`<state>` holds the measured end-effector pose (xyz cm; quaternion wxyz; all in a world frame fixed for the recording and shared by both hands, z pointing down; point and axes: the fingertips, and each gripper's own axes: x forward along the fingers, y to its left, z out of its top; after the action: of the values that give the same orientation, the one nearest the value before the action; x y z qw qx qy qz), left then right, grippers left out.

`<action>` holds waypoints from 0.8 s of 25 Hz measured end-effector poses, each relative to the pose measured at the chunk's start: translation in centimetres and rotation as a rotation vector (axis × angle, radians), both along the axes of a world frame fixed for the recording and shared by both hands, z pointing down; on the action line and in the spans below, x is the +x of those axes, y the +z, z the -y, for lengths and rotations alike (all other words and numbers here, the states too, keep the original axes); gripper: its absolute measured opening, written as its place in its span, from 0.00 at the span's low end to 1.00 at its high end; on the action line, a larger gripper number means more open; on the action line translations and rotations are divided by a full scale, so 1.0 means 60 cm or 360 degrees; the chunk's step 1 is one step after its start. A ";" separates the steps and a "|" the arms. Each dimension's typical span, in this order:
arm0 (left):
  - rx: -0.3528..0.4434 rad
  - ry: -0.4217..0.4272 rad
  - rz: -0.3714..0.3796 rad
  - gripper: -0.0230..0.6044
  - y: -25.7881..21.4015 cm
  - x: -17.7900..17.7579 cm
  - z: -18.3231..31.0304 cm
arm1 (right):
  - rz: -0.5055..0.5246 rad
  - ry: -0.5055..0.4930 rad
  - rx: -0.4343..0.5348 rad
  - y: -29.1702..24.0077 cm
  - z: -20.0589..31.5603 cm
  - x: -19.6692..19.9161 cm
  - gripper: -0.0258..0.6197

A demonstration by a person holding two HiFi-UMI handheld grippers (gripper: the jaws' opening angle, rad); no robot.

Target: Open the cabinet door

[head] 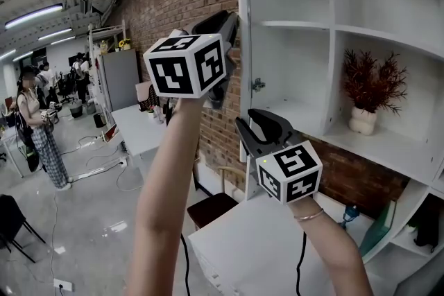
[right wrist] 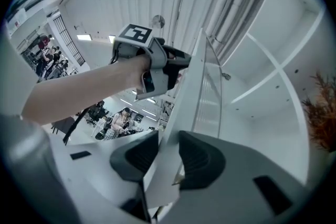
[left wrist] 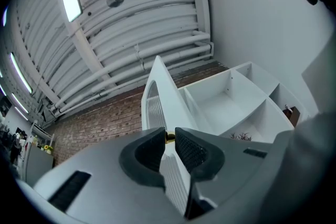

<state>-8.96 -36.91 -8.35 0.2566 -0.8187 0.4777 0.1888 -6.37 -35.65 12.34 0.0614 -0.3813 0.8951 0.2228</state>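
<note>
Left gripper point(left wrist: 169, 140) and right gripper point(right wrist: 167, 153), both with ridged dark rubber pads point(left wrist: 192, 151), pinch the thin edge of the flat white cabinet door point(right wrist: 184, 97) with its ribbed insert point(right wrist: 209, 102).

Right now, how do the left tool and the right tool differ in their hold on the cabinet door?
The left tool grips the cabinet door high on its edge; the right tool grips lower down. The left tool's jaws stand narrower, the right tool's wider. Both are closed on the same door edge, with the door swung open.
</note>
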 end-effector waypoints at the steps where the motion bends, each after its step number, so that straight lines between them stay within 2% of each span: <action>1: -0.0002 -0.0013 -0.0001 0.13 0.001 -0.007 0.000 | -0.0001 -0.0010 0.0000 0.000 -0.001 -0.007 0.22; 8: -0.0039 -0.0092 0.0003 0.13 0.011 -0.053 0.011 | 0.0044 -0.0063 -0.0007 0.000 0.001 -0.049 0.22; 20: -0.0058 -0.0175 -0.0026 0.12 0.023 -0.130 0.023 | 0.0032 -0.0133 0.0014 0.002 0.011 -0.120 0.22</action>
<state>-16.75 -38.27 -6.95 0.2476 -0.7943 0.5273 0.1723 -13.59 -36.32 12.47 0.0813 -0.3454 0.9086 0.2202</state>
